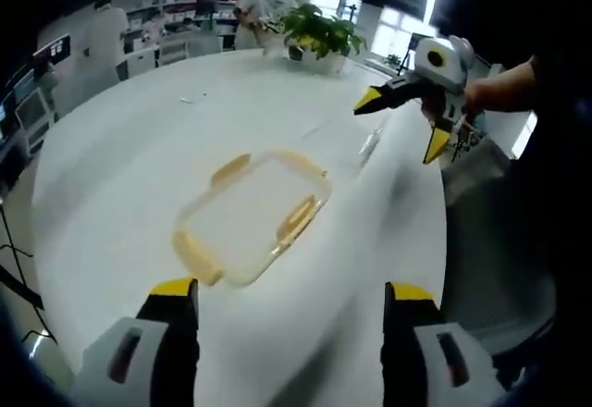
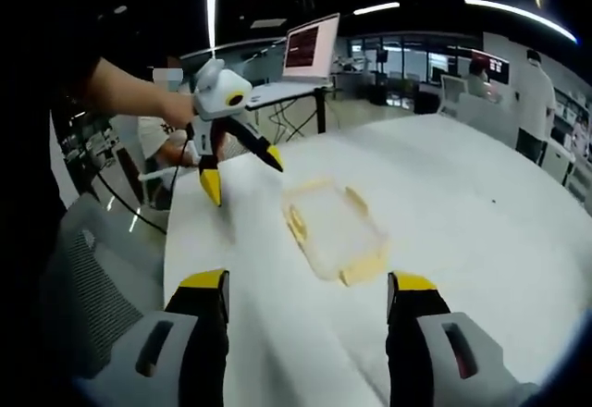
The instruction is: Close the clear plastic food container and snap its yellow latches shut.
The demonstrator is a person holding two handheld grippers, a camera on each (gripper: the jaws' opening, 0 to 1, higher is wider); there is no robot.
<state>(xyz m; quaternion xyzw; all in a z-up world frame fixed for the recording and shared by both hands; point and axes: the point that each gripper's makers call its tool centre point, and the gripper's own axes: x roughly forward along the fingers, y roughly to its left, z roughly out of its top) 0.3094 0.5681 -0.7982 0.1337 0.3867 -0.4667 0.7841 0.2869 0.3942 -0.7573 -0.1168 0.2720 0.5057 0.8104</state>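
— Where's the box?

— Flat on the white table, out in the middle. The clear container has its yellow latches showing along the edges. Both tongs hang above it, well apart from it, touching nothing.

— And the tongs themselves?

— The left tongs are spread wide and empty; the right tongs are splayed open too, with nothing between the tips.

— What worries you?

— The box is light and the table looks slick. I'd guess that pressing one latch without steadying the far side will make it skate away or tip. And if the lid isn't seated square, a latch may bend past its catch instead of clicking.

— Is the lid on?

— I can't tell. Clear plastic on white, and the pictures are smeared with motion. Which latches are up or down I couldn't say either. The plant and the laptop sit far off, out of the way.
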